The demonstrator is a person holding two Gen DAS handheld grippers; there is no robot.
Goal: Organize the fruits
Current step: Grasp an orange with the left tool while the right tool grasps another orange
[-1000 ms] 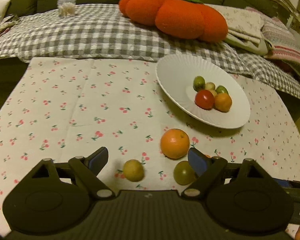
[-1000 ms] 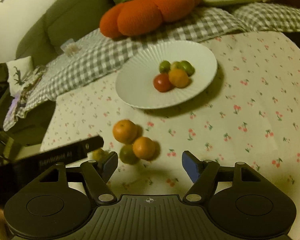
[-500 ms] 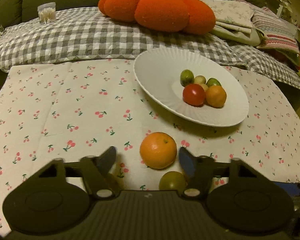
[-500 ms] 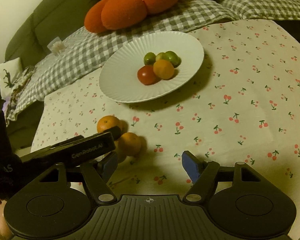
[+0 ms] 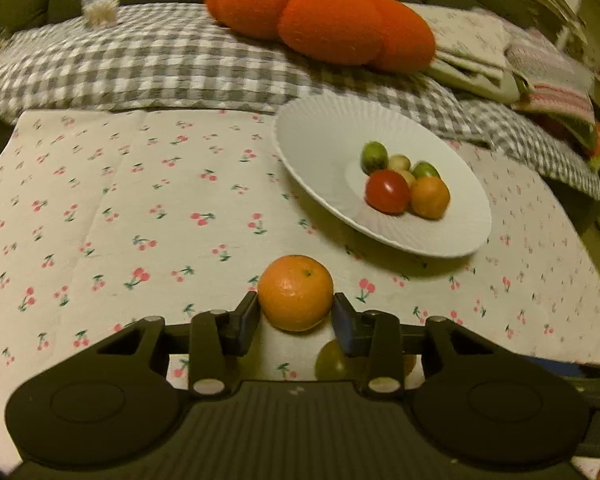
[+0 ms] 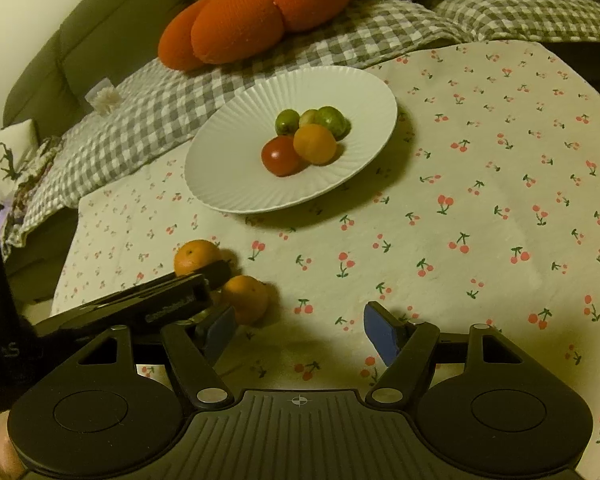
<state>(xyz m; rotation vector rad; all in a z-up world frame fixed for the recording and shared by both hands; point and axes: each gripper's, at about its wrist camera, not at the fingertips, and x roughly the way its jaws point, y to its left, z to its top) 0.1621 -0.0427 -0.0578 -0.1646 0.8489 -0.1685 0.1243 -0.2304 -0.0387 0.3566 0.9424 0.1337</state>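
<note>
Closing in from both sides, the left tongs (image 5: 295,312) now stand with their jaws against the flanks of an orange (image 5: 295,293) on the cherry-print worktop (image 5: 140,208). A second ago these jaws were spread wide over a small yellow fruit and a green one; they have just been narrowing, and the orange now sits between them, pads touching or all but touching its skin. Whether the squeeze is firm enough to lift cannot be told, but judged from this, the pick-up step is in hand and the carry to the plate has not begun.

The orange is nearly round, so it has no real long axis; its stem dimple points up and toward one o'clock, away from the camera. It rests on the cloth at six o'clock from the white fluted plate (image 5: 324,168).

Just nearer than the orange, partly hidden behind the right-hand finger, lies a green fruit (image 5: 330,362). The right tongs (image 6: 298,330) hover with jaws apart and nothing between them; a second orange (image 6: 246,298) lies at ten o'clock from them, just beside the left tool.

Farther off, the plate already carries a red tomato (image 5: 387,192), a small orange fruit (image 5: 430,197) and several greenish ones. Beyond, an orange pumpkin cushion (image 5: 324,24) rests on a checked blanket (image 5: 140,64).
</note>
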